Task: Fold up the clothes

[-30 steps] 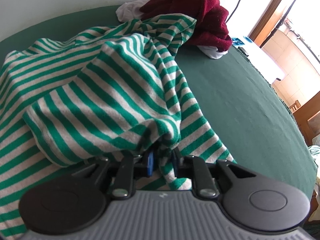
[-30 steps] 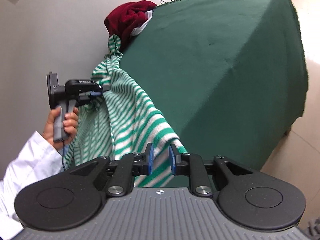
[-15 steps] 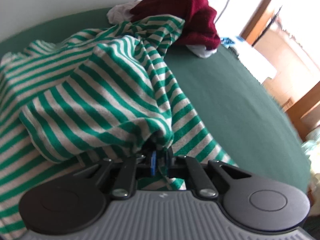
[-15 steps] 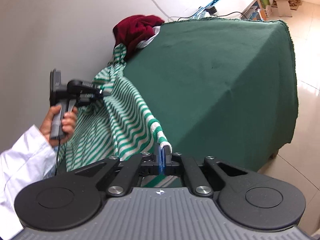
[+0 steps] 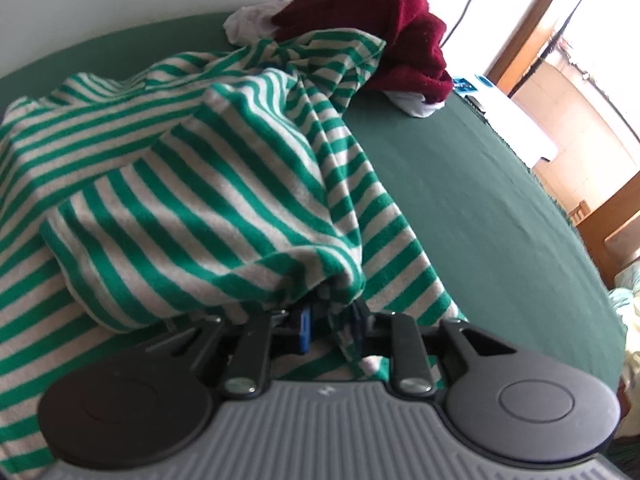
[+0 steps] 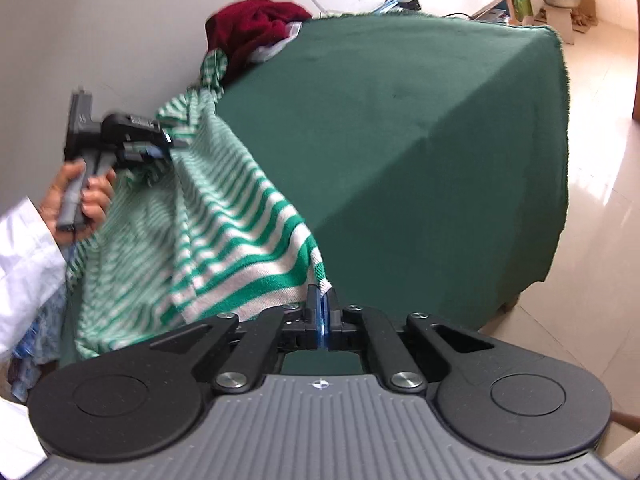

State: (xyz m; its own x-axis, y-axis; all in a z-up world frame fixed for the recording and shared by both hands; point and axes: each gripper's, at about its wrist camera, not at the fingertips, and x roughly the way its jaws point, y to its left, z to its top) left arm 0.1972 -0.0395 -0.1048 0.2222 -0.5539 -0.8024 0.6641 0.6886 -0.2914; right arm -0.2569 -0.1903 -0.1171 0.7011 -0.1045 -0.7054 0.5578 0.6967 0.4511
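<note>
Grip stage: our right gripper (image 6: 321,307) pinches shut on corner of green-and-white striped knit garment (image 6: 224,240); our left gripper (image 5: 331,326), jaws opening, cloth loose between. Garment heaped on dark green covered table (image 5: 460,200). Next we judge: regrip left, spread flat.

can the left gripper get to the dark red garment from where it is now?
Probably not directly. The left gripper has folds of the striped shirt between its opening jaws, and the shirt's heaped bulk lies between it and the dark red garment at the table's far end.
</note>
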